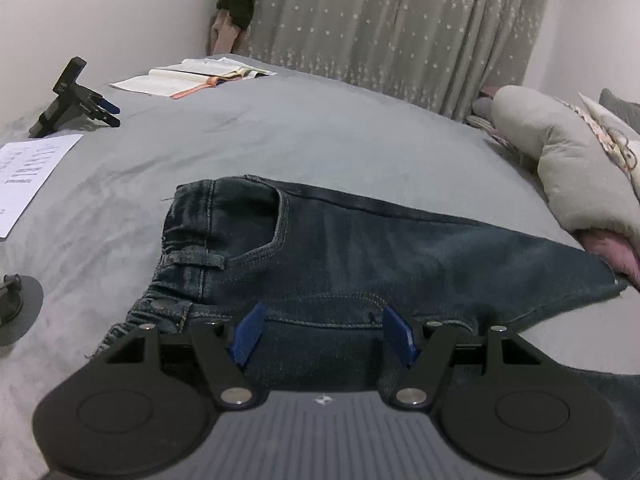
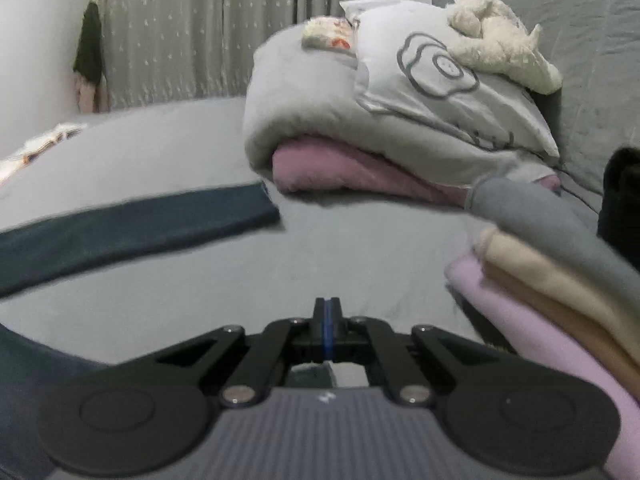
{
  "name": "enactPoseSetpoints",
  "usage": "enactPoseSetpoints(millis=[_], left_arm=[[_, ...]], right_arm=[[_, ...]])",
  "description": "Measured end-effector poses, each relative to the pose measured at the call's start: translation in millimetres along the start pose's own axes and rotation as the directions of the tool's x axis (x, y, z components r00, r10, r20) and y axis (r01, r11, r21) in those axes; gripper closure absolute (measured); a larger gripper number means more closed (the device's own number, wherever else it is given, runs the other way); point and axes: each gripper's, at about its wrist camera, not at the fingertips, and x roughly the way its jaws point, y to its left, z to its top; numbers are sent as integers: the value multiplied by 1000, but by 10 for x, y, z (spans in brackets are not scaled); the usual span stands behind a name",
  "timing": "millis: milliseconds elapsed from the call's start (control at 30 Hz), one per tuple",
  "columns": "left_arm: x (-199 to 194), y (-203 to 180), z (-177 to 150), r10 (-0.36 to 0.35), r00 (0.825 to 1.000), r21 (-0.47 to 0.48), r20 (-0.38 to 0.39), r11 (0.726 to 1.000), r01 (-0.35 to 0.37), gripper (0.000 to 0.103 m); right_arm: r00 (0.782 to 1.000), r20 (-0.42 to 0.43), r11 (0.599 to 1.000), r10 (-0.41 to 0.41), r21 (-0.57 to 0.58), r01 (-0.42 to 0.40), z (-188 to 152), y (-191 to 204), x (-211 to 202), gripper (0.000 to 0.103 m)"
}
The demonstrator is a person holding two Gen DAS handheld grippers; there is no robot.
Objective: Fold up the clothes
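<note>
Left gripper (image 1: 322, 330) gapes over dark stitched denim jeans (image 1: 360, 252).

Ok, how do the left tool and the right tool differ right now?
The left tool has its blue pads spread apart; the right tool has its pads pressed together. The left tool hangs over the jeans near the waistband; the right tool is over bare grey bedsheet, with nothing between its pads. Both are the same black build.
</note>
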Motion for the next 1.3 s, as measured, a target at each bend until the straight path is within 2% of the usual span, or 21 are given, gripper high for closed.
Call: enactPoseSetpoints(millis=[67,100,133,167,233,300,333,400,433,467,500,633,800,1000,1133,1300], left_arm=[[34,-42,-2,-12,1000,17,-12,1000,12,37],[71,-80,5,-15,1000,29,-16,999,15,37],[84,-93,17,-14,1000,35,-14,999,14,36],[104,-93,20,-13,1000,34,-21,999,14,33],[145,-94,25,-11,999,33,-34,999,13,32],[166,-88,33,-14,999,27,-42,1000,15,30],[168,-81,38,-17,999,23,-45,1000,18,30],[171,-69,48,-24,999,14,-49,1000,24,30],[174,-67,47,-24,999,14,-49,1000,25,30],[173,-46,54,-34,998,16,-50,999,35,30],[172,-35,56,-36,998,17,-52,999,37,30],[171,-35,60,-39,998,5,-53,999,39,29],[148,13,86,-52,998,-38,-43,998,51,29],[140,77,93,-34,999,-53,-39,998,32,29],[147,147,101,-17,999,-79,-41,997,14,29],[167,172,99,-7,999,-89,-45,996,3,29]], right_arm=[[991,-94,995,94,22,-92,-71,-39,162,60],[988,-130,996,89,23,-87,-132,-42,251,11],[985,-153,997,82,23,-80,-184,-42,312,1],[985,-155,997,78,35,-73,-233,-47,334,0],[983,-147,989,109,118,-92,-379,-89,398,1],[974,-124,963,190,219,-160,-473,-116,442,4],[976,-121,967,181,204,-154,-485,-61,451,12],[980,-119,976,158,170,-137,-500,51,472,37],[982,-126,981,143,151,-124,-480,96,485,68],[981,-131,981,146,145,-126,-448,118,492,81],[981,-133,983,142,132,-124,-421,150,494,84],[991,-116,998,60,20,-58,-345,367,454,89],[999,-21,999,-41,-36,40,-227,550,194,90],[984,98,988,-147,-30,151,35,627,-78,91],[986,58,988,-155,19,154,152,489,-7,90],[977,-63,979,-203,-44,200,-30,616,493,88]])
